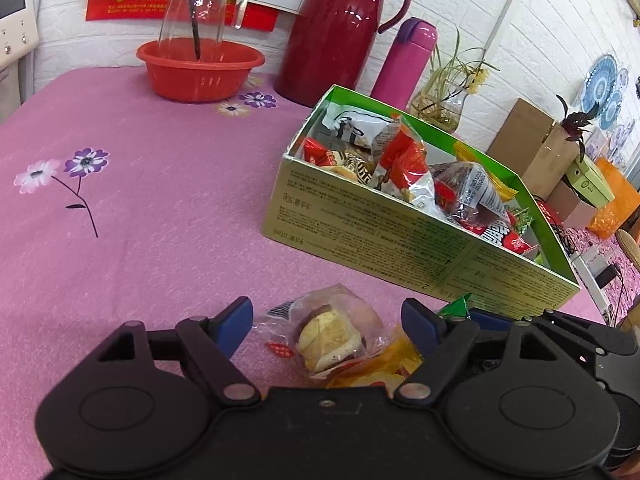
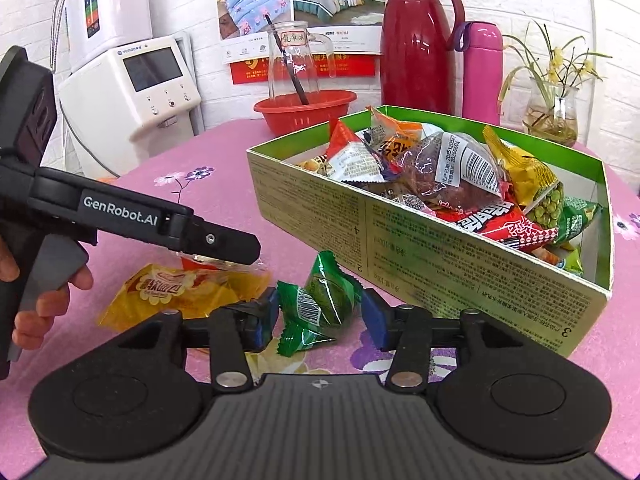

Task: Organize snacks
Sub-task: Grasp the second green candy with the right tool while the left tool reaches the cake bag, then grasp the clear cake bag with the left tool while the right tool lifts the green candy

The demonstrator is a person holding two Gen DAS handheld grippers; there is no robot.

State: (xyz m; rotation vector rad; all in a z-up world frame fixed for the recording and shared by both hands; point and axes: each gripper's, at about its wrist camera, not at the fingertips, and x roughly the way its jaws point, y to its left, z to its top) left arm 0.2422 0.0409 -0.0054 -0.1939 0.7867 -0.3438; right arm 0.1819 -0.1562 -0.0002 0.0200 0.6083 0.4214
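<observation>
A green cardboard box point(image 1: 400, 236) point(image 2: 400, 256) on the pink tablecloth holds several snack packets. My left gripper point(image 1: 326, 320) is open, its blue pads on either side of a clear-wrapped pastry point(image 1: 332, 336) that lies on a yellow packet point(image 1: 380, 368) point(image 2: 180, 292). My right gripper point(image 2: 320, 312) is open around a green wrapped snack point(image 2: 324, 300) lying on the cloth in front of the box. The left gripper's body shows in the right wrist view point(image 2: 224, 244), above the yellow packet.
A red basin point(image 1: 200, 68) point(image 2: 306, 110) with a glass jug, a dark red thermos point(image 1: 340, 28) point(image 2: 418, 44), a pink bottle point(image 1: 404, 60) point(image 2: 482, 72) and a plant vase point(image 2: 554, 108) stand at the table's back. A white appliance point(image 2: 132, 88) stands left. Cardboard boxes point(image 1: 532, 148) sit beyond the right edge.
</observation>
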